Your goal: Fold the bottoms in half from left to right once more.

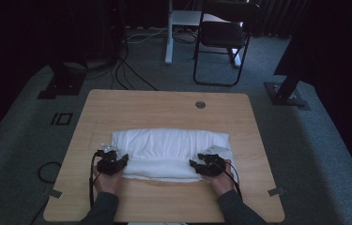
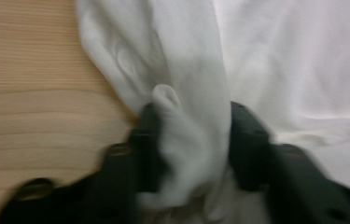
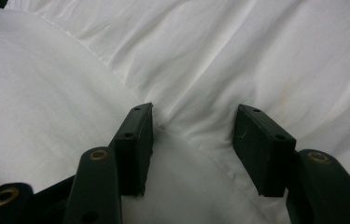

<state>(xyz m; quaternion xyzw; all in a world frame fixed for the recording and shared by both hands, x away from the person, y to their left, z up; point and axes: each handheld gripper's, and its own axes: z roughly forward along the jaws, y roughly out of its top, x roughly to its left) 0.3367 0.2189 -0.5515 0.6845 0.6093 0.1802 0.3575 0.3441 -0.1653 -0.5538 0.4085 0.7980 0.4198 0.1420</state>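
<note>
A white cloth (image 1: pixel 169 143) lies folded into a wide band across the middle of the wooden table (image 1: pixel 164 105). My left gripper (image 1: pixel 112 161) sits at the cloth's near left corner. In the left gripper view its jaws (image 2: pixel 191 112) are shut on a bunched fold of the cloth (image 2: pixel 280 60), which fills the gap between the pads. My right gripper (image 1: pixel 206 165) rests at the near right part of the cloth. In the right gripper view it (image 3: pixel 193 114) stands open over the cloth (image 3: pixel 210 46), with a crease running between the pads.
A round cable hole (image 1: pixel 200 104) sits at the table's far side. Bare wood (image 2: pixel 32 93) lies left of the cloth. Beyond the table stand a black chair (image 1: pixel 223 37), two black stand bases (image 1: pixel 63 79) (image 1: pixel 288 91) and floor cables (image 1: pixel 126 70).
</note>
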